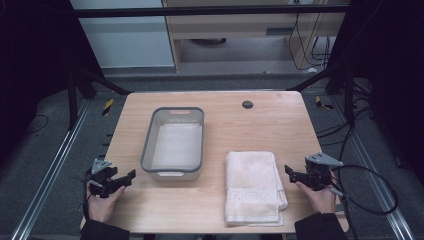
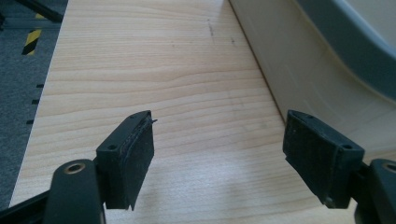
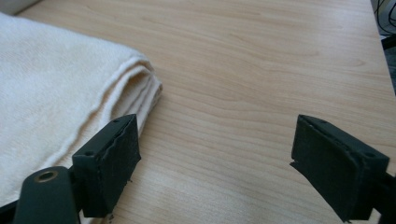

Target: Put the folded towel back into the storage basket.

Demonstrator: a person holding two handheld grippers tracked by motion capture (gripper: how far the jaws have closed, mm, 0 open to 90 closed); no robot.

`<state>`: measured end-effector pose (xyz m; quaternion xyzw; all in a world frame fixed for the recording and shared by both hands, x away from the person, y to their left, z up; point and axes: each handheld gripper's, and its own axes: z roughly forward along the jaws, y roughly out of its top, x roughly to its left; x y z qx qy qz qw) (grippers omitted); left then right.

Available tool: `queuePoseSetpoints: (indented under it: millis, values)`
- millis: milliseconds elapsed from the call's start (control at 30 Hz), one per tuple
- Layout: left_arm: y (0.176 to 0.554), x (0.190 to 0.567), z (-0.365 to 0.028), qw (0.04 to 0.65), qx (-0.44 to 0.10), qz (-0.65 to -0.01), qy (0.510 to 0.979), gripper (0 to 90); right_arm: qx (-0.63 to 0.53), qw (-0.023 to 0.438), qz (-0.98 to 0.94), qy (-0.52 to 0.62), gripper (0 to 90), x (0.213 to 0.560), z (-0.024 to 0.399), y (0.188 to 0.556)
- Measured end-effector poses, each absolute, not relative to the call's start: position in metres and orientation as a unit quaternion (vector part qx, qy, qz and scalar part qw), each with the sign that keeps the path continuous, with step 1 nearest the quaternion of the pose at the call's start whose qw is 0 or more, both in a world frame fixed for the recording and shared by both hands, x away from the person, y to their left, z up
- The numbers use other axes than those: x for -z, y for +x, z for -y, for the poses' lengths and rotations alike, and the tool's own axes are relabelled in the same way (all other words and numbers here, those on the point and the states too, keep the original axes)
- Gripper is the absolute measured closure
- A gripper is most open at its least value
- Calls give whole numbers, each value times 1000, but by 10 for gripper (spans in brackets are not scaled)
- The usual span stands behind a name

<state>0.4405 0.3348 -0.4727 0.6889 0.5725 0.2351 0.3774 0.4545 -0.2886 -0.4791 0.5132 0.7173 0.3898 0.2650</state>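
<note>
My right gripper [image 3: 212,161] hangs open beside the towel [image 1: 252,185] near the table's [image 1: 260,120] front edge, left gripper [image 2: 217,156] open too; pinching one layer could unfold it.

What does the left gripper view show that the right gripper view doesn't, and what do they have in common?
The left gripper view shows the pale side wall and grey rim of the basin close on its right, plus dark floor with a yellow and black striped marker beyond the table's edge. The right gripper view shows the folded white towel, its layered edge beside one jaw, with cables at the far corner. Both share the light wooden table and an open claw with bare wood between the jaws: the left claw and the right claw.
</note>
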Motion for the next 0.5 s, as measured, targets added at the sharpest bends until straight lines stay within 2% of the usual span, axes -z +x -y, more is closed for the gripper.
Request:
queuePoseSetpoints:
  millis: [500]
  values:
    - [428,452,-328,425,-238,-550,679,291,-391,268,-721,506,264,465,285,448]
